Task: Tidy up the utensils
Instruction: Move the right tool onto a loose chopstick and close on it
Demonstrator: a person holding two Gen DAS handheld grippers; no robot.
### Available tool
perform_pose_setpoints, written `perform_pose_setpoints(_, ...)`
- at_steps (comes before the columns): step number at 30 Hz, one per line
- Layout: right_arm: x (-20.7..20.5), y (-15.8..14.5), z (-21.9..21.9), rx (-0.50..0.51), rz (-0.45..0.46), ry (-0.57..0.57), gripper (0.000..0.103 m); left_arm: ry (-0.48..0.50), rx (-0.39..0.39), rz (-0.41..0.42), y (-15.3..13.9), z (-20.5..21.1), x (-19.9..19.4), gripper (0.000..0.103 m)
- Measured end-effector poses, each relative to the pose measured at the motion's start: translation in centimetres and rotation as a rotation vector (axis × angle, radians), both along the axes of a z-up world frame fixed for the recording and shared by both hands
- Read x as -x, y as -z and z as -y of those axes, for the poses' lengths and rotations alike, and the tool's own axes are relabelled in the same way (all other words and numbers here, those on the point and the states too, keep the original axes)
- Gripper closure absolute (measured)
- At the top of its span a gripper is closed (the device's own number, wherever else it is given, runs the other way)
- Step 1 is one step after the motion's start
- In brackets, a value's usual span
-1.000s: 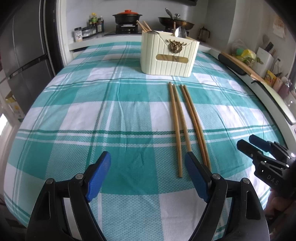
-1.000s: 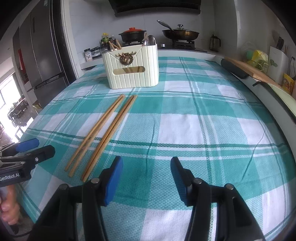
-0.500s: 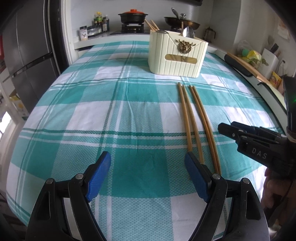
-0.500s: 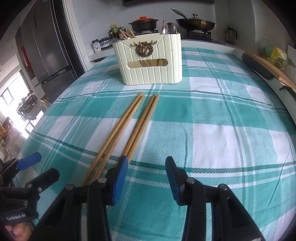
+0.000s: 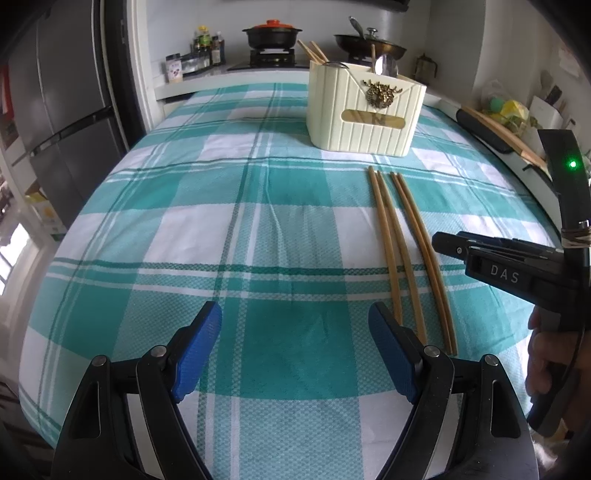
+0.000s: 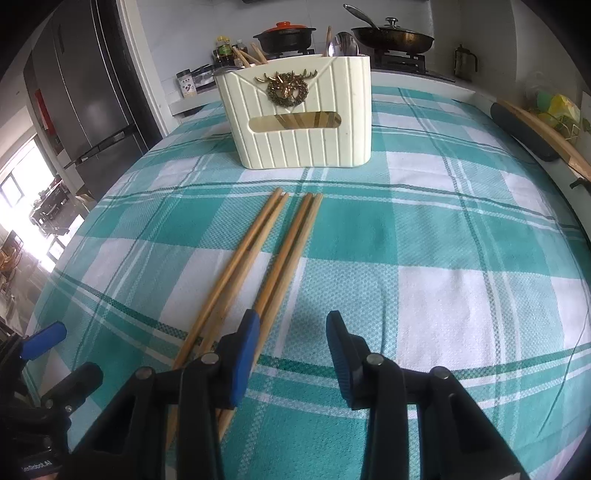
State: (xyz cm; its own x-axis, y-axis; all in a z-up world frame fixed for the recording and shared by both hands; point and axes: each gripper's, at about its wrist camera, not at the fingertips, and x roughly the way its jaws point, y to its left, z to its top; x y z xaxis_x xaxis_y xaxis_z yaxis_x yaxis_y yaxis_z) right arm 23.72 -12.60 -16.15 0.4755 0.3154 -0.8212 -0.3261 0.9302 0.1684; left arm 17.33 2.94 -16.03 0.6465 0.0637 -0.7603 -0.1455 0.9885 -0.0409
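Note:
Two pairs of wooden chopsticks (image 5: 402, 243) lie side by side on the teal checked tablecloth; they also show in the right wrist view (image 6: 266, 258). A cream ribbed utensil holder (image 5: 364, 110) with a gold deer emblem stands beyond them, holding chopsticks and a spoon; it also shows in the right wrist view (image 6: 299, 118). My left gripper (image 5: 295, 354) is open and empty, left of the chopsticks' near ends. My right gripper (image 6: 291, 350) is open, low over the cloth, its left finger over the right pair's near ends.
A stove with a red-lidded pot (image 5: 271, 33) and a pan (image 6: 395, 35) lies behind the table. A fridge (image 5: 55, 110) stands at the left. A cutting board (image 6: 546, 144) and clutter line the right edge.
My right gripper has moved forward and left, closer to the chopsticks and the holder. My left gripper has edged forward. Both stay open.

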Motion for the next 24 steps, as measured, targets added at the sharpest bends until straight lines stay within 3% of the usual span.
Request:
perform_pose_setpoints(8,0.1,0.3,-0.7,0.013,-0.016,-0.033,0.080,-0.017,0.005,0.004,0.1,-0.7,0.1,0.020)
perform_pose_setpoints(16,-0.9,0.3,-1.8,0.042,-0.038,-0.056,0.081,-0.017,0.011,0.002,0.2,-0.8,0.1,0.020)
perform_pose_setpoints(21,-1.5,0.2,-3.2,0.127,-0.027,-0.096,0.082,-0.012,0.006,-0.005,0.4,-0.6,0.0,0.020)
perform_pose_setpoints(24,-1.6,0.1,-3.5,0.166,-0.017,-0.109,0.094,-0.011,0.006,-0.007,0.4,-0.7,0.1,0.020)
